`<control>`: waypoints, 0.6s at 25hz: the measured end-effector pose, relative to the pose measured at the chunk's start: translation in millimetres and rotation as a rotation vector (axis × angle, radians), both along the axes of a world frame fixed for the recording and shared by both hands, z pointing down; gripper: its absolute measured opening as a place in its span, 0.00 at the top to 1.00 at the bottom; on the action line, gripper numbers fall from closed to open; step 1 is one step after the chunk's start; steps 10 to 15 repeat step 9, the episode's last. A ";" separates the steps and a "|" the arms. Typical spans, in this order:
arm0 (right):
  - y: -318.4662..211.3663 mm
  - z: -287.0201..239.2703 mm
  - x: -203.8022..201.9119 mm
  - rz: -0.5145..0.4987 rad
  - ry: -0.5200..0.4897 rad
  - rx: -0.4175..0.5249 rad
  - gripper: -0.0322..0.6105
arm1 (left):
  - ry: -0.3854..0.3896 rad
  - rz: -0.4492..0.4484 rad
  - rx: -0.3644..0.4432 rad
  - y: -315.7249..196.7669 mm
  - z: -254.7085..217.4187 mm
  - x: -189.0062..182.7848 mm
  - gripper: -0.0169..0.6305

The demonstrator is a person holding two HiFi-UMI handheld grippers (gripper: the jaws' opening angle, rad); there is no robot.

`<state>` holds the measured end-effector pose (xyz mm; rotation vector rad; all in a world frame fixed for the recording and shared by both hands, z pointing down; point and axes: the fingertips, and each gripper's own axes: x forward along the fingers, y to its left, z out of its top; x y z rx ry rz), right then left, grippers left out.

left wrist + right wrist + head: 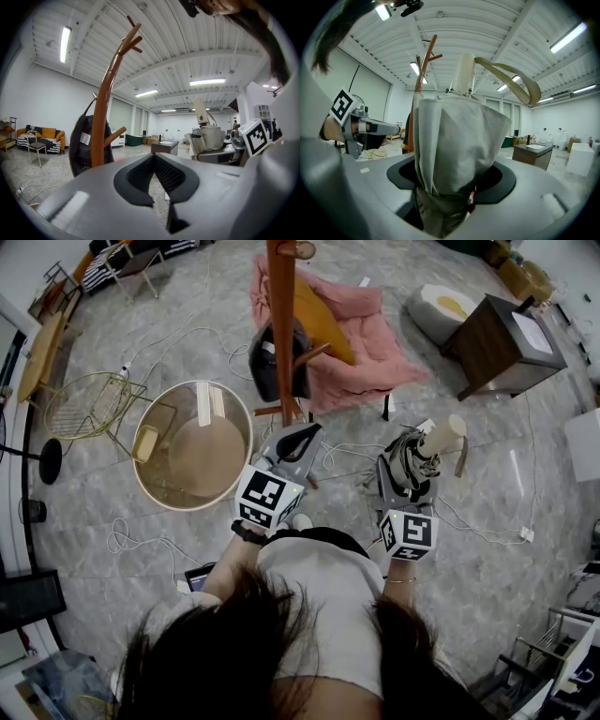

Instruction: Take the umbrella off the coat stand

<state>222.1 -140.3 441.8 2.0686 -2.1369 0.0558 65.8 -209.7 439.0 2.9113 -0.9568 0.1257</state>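
The folded umbrella [413, 461], grey-beige cloth with a cream handle and a strap, stands upright between the jaws of my right gripper [409, 454], away from the stand. In the right gripper view the umbrella [454, 140] fills the gap and the right gripper [451, 180] is shut on it. The brown wooden coat stand [281, 324] rises just left of it, with a black bag [266, 357] hanging on it. My left gripper [298, 441] hovers near the stand's base, shut and empty. In the left gripper view the left gripper [154, 157] points past the stand [104, 117].
A round glass table [242, 465] stands left of the stand, with a yellow wire chair [89, 404] beyond it. A pink cloth with a yellow cushion [366, 334] lies behind the stand. A dark wooden cabinet [502, 343] is at the right. Cables cross the floor.
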 end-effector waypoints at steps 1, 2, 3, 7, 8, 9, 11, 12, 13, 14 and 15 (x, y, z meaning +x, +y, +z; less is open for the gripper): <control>-0.5 0.0 -0.3 -0.001 -0.001 0.000 0.46 | 0.000 0.000 0.000 -0.3 0.0 -0.1 0.88; -1.0 0.1 -0.7 -0.003 -0.002 -0.001 0.46 | 0.001 0.000 0.001 -0.6 -0.2 -0.1 0.88; -1.2 0.4 -1.2 -0.004 -0.003 -0.002 0.46 | 0.001 0.001 0.002 -0.8 -0.3 0.1 0.88; -0.4 0.9 -2.7 -0.007 -0.001 -0.007 0.46 | 0.002 0.004 0.003 0.4 -1.6 0.7 0.88; -0.1 0.7 -2.8 -0.007 0.000 -0.007 0.46 | 0.003 0.005 0.004 0.8 -2.1 0.7 0.88; 0.3 0.5 -2.9 -0.007 0.001 -0.008 0.46 | 0.004 0.005 0.004 1.2 -2.6 0.6 0.88; 0.3 0.5 -2.9 -0.007 0.001 -0.008 0.46 | 0.004 0.005 0.004 1.2 -2.6 0.6 0.88; 0.3 0.5 -2.9 -0.007 0.001 -0.008 0.46 | 0.004 0.005 0.004 1.2 -2.6 0.6 0.88; 0.3 0.5 -2.9 -0.007 0.001 -0.008 0.46 | 0.004 0.005 0.004 1.2 -2.6 0.6 0.88; 0.3 0.5 -2.9 -0.007 0.001 -0.008 0.46 | 0.004 0.005 0.004 1.2 -2.6 0.6 0.88; 0.3 0.5 -2.9 -0.007 0.001 -0.008 0.46 | 0.004 0.005 0.004 1.2 -2.6 0.6 0.88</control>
